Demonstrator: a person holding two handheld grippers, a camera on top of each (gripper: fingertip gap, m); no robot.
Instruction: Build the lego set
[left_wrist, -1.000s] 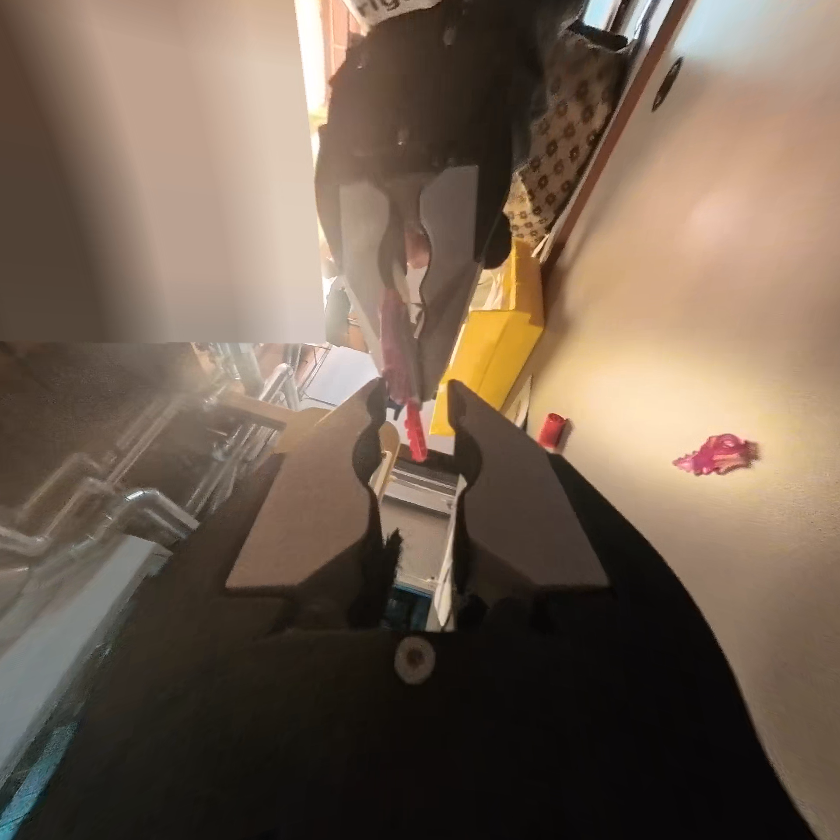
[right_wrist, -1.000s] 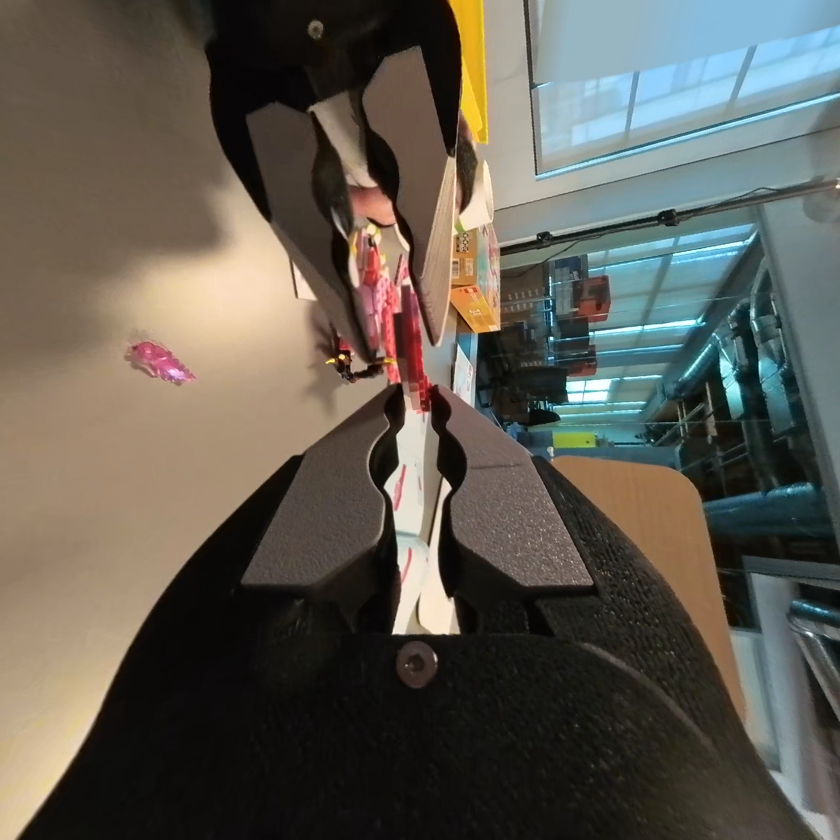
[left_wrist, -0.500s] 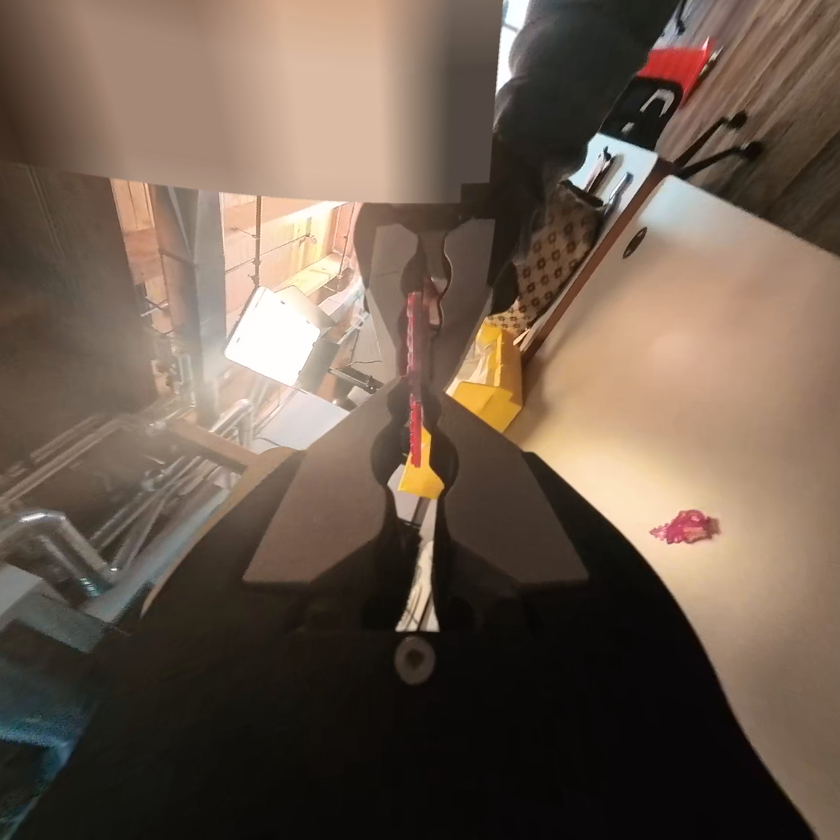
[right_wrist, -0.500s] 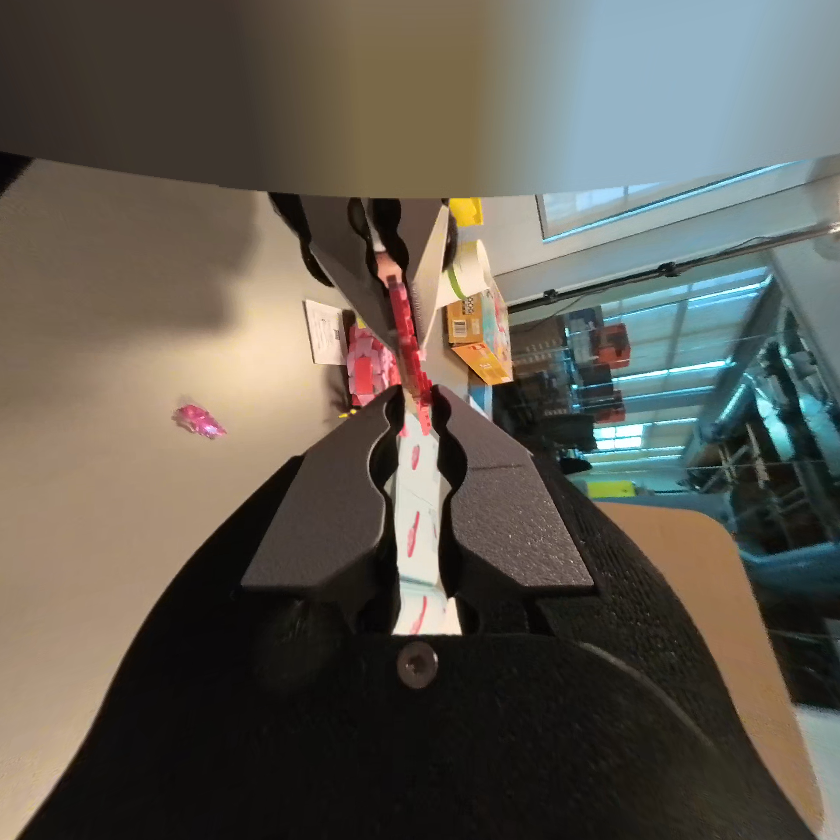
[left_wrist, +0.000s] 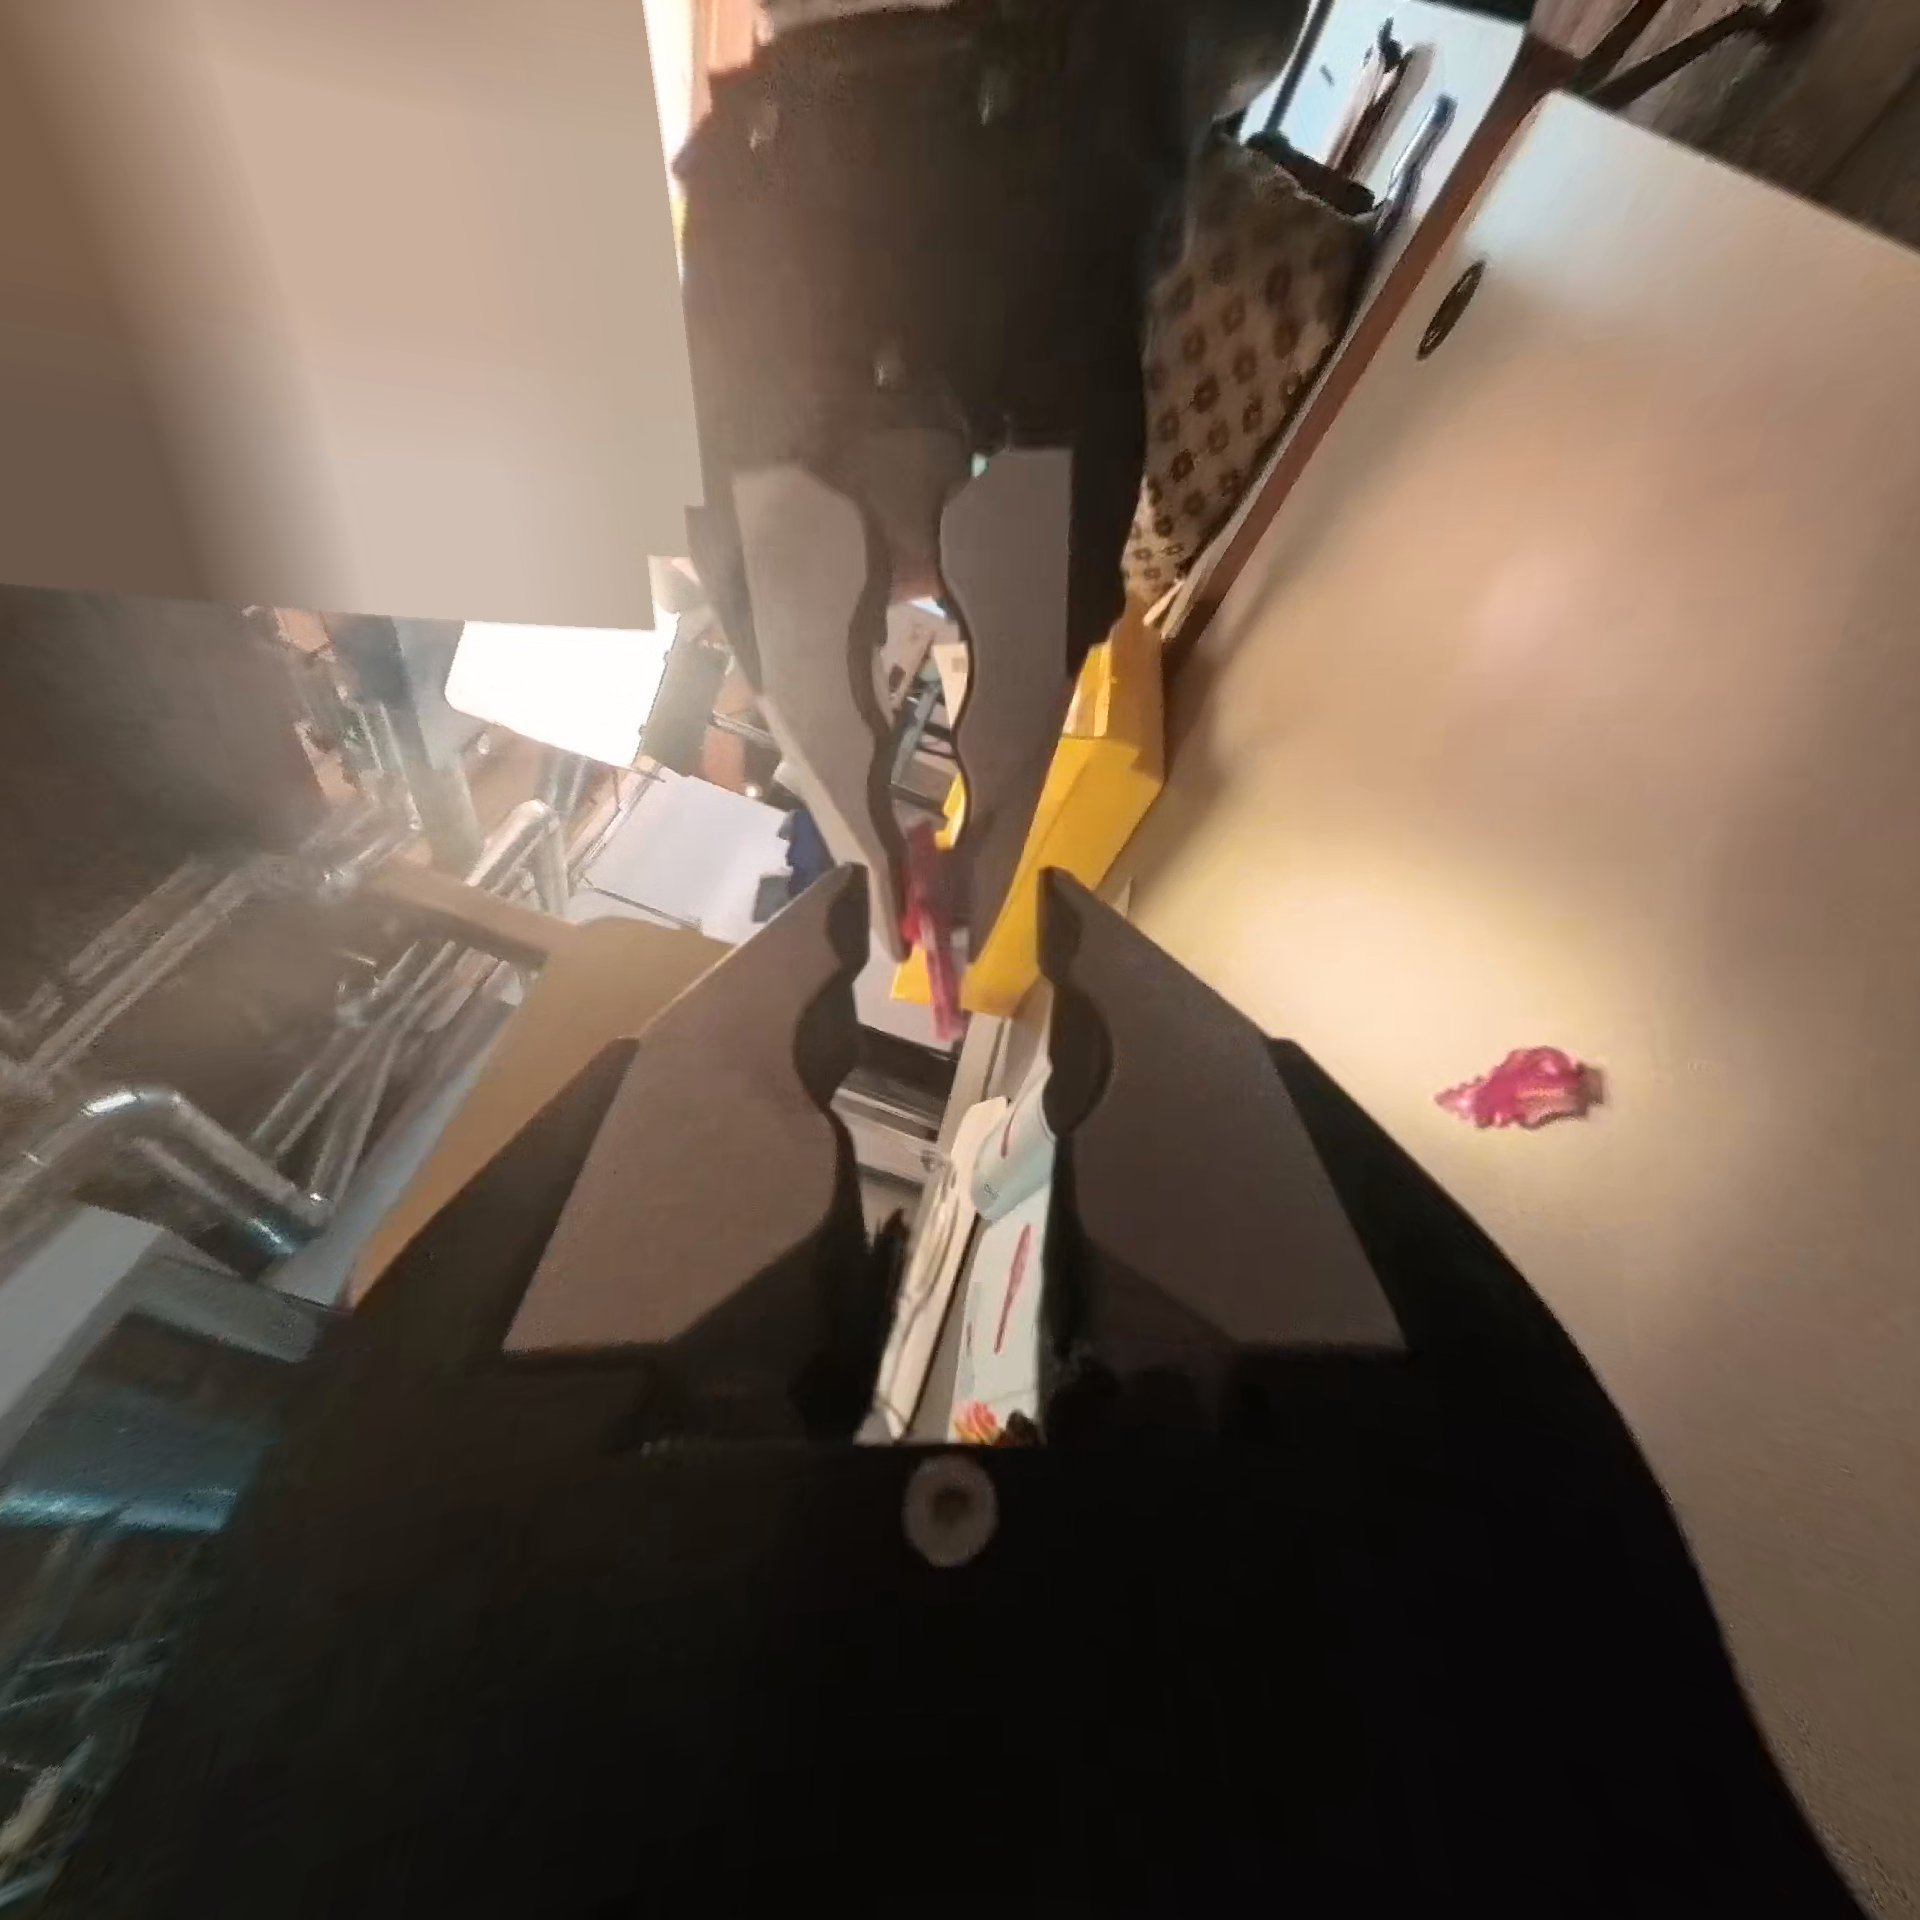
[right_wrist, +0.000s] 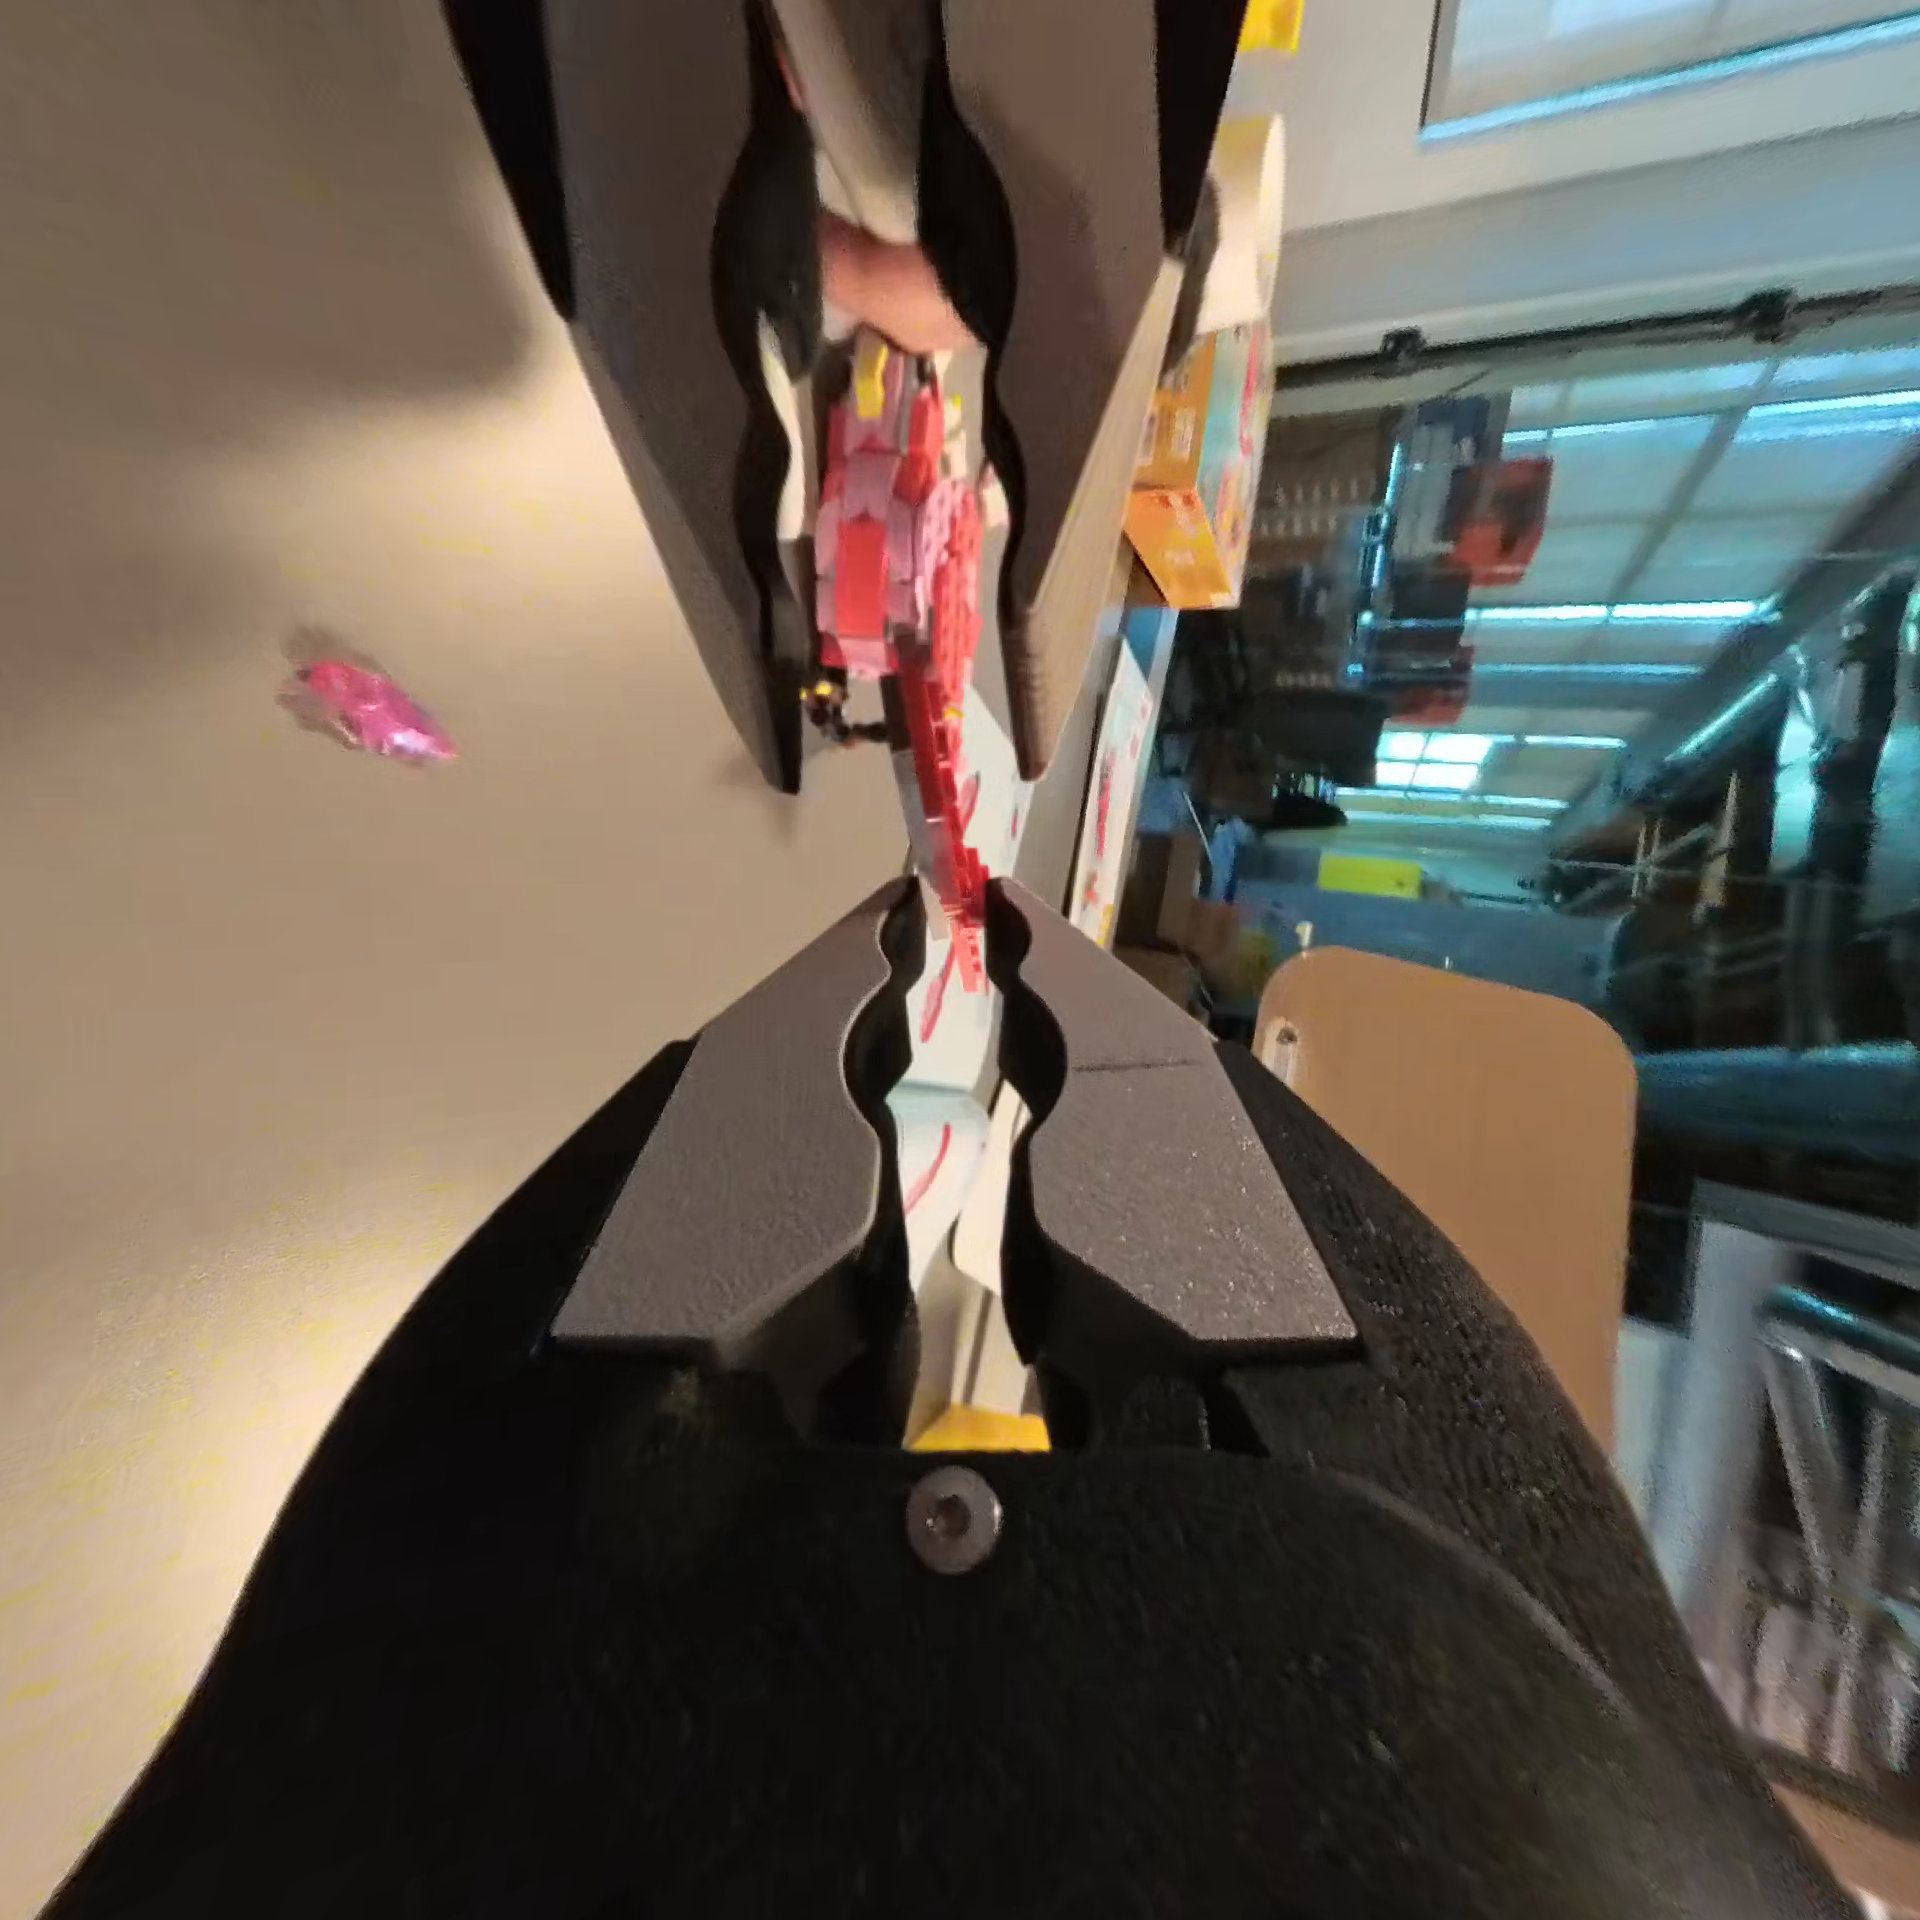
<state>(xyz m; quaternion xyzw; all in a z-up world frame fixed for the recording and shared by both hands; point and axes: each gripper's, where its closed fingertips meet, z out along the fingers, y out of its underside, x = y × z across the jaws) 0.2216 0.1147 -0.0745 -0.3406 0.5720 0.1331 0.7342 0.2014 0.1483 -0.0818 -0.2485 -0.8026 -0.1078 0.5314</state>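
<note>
Right gripper clamps red brick strip; left gripper open.
Strip's long axis runs between facing jaws above tabletop; free end just ahead of left's spread fingers, untouched.

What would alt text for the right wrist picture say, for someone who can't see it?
A handheld grasping tool pinches the end of a red strip of toy bricks between its two dark fingers. A second tool faces it with its fingers apart around the strip's far end. A pink wrapper lies on the beige table to the left.
</note>
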